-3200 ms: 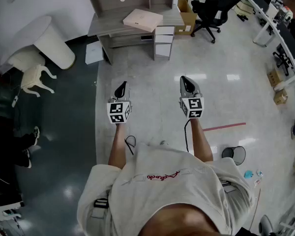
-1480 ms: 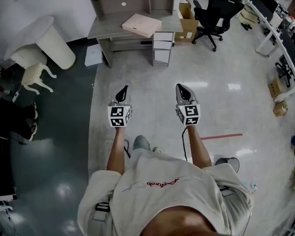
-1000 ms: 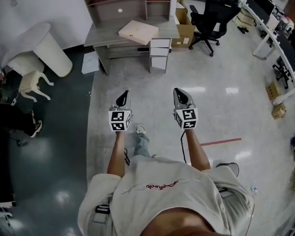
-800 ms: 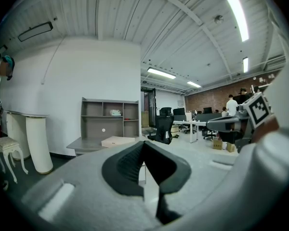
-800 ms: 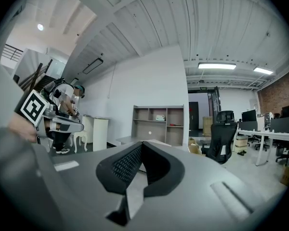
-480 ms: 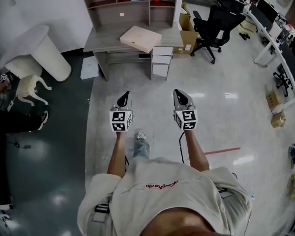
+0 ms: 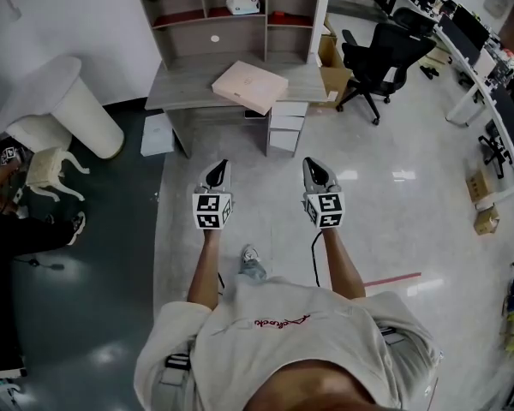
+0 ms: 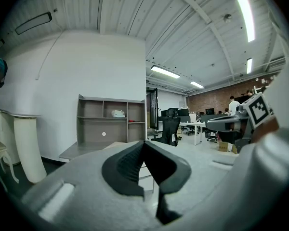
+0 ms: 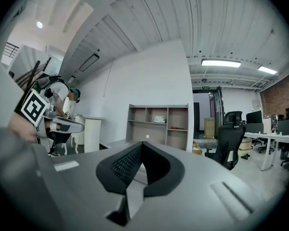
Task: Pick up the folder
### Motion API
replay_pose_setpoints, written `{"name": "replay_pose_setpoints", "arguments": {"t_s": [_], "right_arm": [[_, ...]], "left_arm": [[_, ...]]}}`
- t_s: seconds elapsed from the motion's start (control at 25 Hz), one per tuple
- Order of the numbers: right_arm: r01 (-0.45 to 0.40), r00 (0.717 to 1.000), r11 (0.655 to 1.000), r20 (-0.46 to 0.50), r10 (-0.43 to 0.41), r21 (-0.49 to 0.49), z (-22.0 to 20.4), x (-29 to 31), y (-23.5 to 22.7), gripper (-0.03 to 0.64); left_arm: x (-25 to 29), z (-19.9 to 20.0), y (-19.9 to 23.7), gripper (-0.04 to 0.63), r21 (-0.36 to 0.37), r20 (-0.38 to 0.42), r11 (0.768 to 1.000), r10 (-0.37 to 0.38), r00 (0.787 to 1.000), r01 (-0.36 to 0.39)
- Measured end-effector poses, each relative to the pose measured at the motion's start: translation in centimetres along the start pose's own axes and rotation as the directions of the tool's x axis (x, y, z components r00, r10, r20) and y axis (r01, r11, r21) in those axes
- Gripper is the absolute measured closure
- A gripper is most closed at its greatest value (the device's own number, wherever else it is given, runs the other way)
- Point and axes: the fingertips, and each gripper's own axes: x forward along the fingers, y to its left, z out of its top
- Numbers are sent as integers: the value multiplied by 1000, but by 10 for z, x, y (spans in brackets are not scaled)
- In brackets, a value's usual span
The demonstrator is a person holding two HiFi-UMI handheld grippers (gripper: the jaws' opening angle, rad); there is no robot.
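Pale pink and flat, the folder (image 7: 249,86) lies on the right half of the grey desk (image 7: 176,92), in front of its shelf unit (image 7: 182,17). It is skewed: its long axis runs roughly along the desk's front edge but slants, and its near corner reaches or just overhangs that edge above the white drawer unit (image 7: 285,134).

From my tools it lies straight ahead across open floor, well apart from both. It sits between the lines of my two grippers, somewhat closer to the line of my left gripper (image 7: 219,168) than to that of my right gripper (image 7: 312,164). I judge the left the handier for the near long edge, with the overhanging corner the likeliest place to get a jaw under.

Both grippers point level toward the desk with their jaws pressed together and nothing between them. A black office chair (image 7: 379,56) stands off the desk's right end.
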Motion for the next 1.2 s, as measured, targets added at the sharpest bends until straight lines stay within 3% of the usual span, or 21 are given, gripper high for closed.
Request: {"name": "replay_pose_setpoints", "arguments": {"t_s": [0.76, 1.2], "right_arm": [[29, 1000, 999, -12, -29, 17, 12, 161, -28, 609], [77, 997, 997, 0, -77, 23, 13, 217, -42, 610]], "left_arm": [[130, 16, 104, 595, 2, -17, 1000, -29, 999, 29], [184, 22, 141, 595, 16, -5, 998, -69, 998, 69]]}}
